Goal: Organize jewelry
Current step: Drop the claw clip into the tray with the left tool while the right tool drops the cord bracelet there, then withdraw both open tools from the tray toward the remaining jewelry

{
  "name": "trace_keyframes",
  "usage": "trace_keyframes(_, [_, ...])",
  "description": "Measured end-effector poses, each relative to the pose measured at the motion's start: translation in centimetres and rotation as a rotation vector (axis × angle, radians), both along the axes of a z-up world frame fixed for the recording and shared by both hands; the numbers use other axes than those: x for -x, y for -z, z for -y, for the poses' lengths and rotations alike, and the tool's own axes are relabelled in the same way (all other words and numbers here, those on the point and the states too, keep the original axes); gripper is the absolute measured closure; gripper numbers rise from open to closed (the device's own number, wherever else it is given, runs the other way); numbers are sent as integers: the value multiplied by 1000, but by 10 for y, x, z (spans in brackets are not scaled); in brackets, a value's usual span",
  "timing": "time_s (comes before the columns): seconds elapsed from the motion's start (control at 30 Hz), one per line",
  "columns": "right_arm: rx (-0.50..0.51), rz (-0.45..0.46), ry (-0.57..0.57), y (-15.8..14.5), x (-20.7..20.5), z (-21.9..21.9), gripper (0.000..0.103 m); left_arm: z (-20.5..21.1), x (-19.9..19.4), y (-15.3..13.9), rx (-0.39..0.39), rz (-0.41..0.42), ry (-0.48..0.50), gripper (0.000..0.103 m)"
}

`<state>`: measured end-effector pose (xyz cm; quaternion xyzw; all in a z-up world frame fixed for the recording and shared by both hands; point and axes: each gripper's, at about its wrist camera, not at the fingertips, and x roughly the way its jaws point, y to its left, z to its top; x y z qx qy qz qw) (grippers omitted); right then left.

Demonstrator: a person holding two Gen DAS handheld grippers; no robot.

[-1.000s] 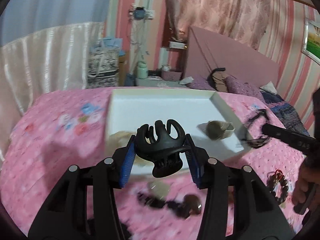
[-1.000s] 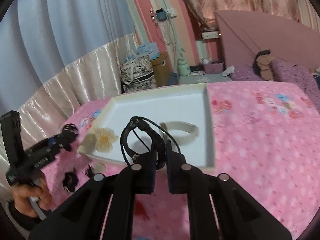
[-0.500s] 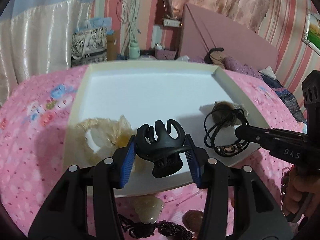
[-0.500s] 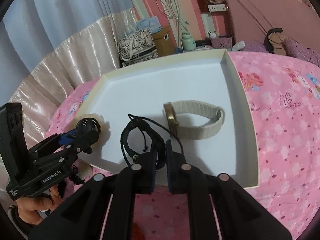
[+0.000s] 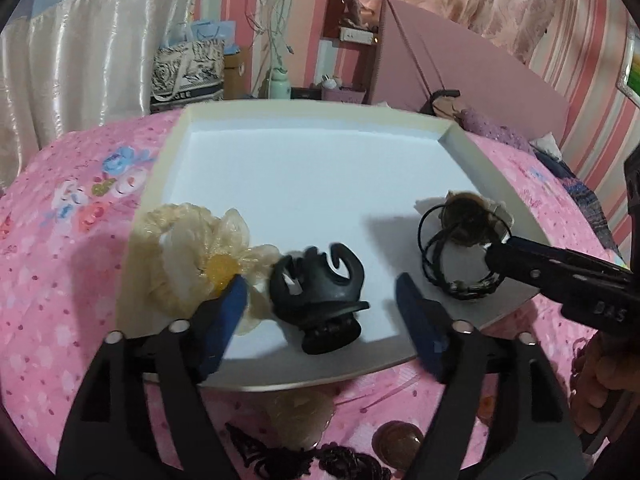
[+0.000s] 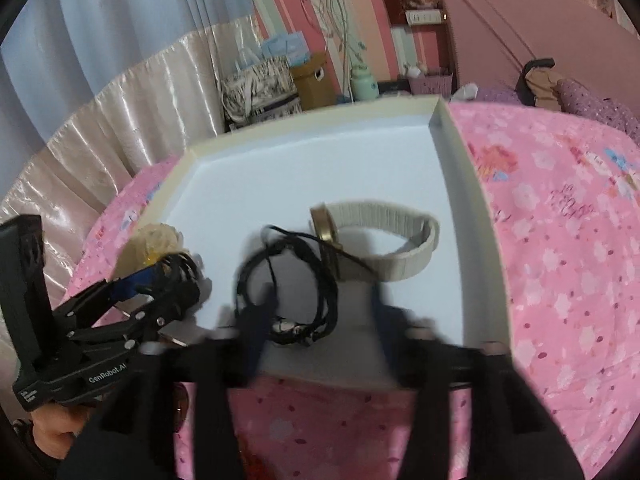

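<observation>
Left gripper [image 5: 320, 304]: jaws spread wide, gripping nothing. One black claw clip [image 5: 318, 292] lies in the gap between its blue pads [image 5: 228, 312], on the tray floor, touching neither pad as far as the left wrist view shows.

Right gripper [image 6: 316, 320]: jaws also wide apart, blurred, nothing clamped. One black cord bracelet [image 6: 288, 284] lies on the tray floor between its fingers, looped, with a small metal clasp at the near end.

Landmark is the one white tray [image 5: 304, 168], shallow with a cream rim, sitting on the pink floral bedspread [image 5: 68, 240].

Four items inside the tray, all in its near half:
- claw clip, near edge, middle
- one cream flower scrunchie [image 5: 200, 256], near-left corner, touching the clip's left side and the left pad
- cord bracelet, near-right area
- one watch with beige band [image 6: 376, 240], just behind the bracelet; bracelet cords overlap its gold case

The far half of the tray floor shows only white.

Outside the tray, just off its near edge on the bedspread: one pale shell-like piece [image 5: 298, 416], one brown round piece [image 5: 398, 442], one dark beaded string [image 5: 304, 460]; details are too blurred to name further.

Beyond the tray's far edge: one patterned bag [image 5: 188, 68] and one green bottle [image 5: 280, 86].
</observation>
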<state>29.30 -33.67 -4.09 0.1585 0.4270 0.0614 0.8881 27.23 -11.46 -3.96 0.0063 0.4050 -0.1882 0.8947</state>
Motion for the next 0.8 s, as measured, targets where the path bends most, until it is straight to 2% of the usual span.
trace_keyframes(0.03, [-2,3,-6,-3,2,1,49,-3,2,-5,4,9,-4,10])
trace_keyframes(0.1, [-8,27,-27,-15,15,9,47,-11,9,-17,-1,36,-6,5])
trace_keyframes(0.23, [-20,87,8,-33,58,42,43,-37,29,-34,13,56,11,4])
trace_keyframes(0.33, [54,106,41,-40,96,62,43,-67,53,-41,12,92,-24,4])
trace_keyframes(0.43, [102,96,82,-35,130,82,43,-99,78,-42,4,122,-67,4])
trace_keyframes(0.53, [109,65,133,-23,151,101,45,-130,98,-36,-5,132,-128,4])
trace_keyframes(0.63, [91,29,147,-6,160,110,53,-153,110,-26,-17,125,-168,4])
trace_keyframes(0.8, [57,-19,151,17,161,111,69,-163,119,-7,-46,91,-170,4])
